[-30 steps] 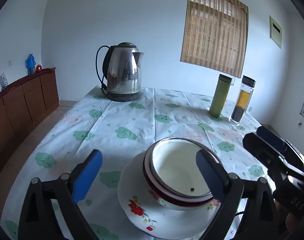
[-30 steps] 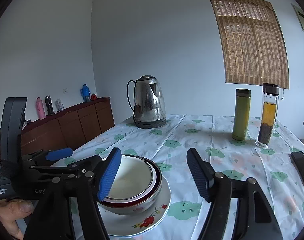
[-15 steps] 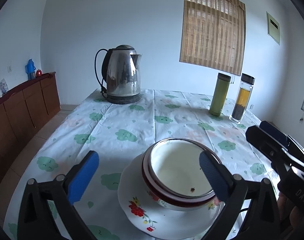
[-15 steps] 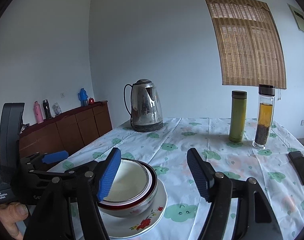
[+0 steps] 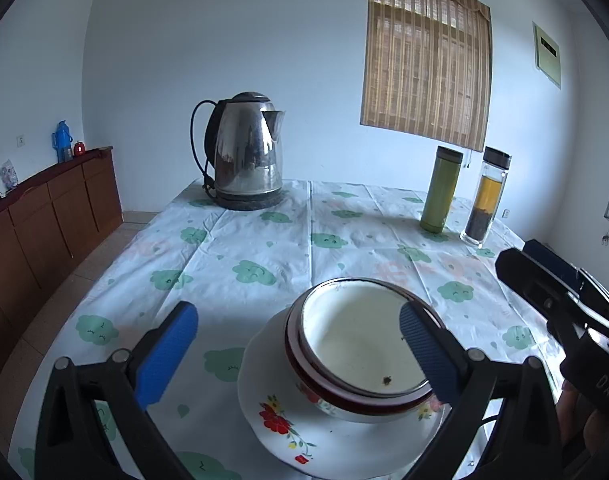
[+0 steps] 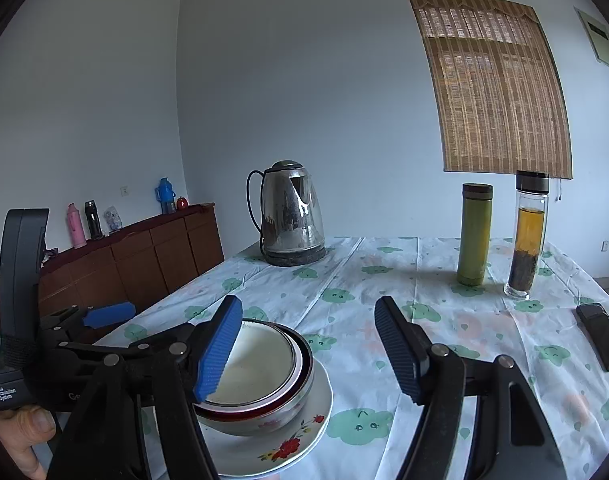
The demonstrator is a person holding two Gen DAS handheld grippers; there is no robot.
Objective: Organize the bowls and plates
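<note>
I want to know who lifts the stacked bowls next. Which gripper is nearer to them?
Left. The left gripper stands open right at the stacked bowls, one finger overlapping their rim. The right gripper is open beside them, gap over bare tablecloth.

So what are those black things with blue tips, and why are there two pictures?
They are two hand-held grabbing tools, each worked by a person. Each carries its own camera, so one picture looks along the left claw and the other along the right claw. Both are open and hold nothing; the left one has just opened wider. On the white tablecloth with green clouds sit nested white bowls with a dark red rim on a flowered white plate. Farther back stand a shiny steel kettle, a green flask and a clear tea bottle.
</note>
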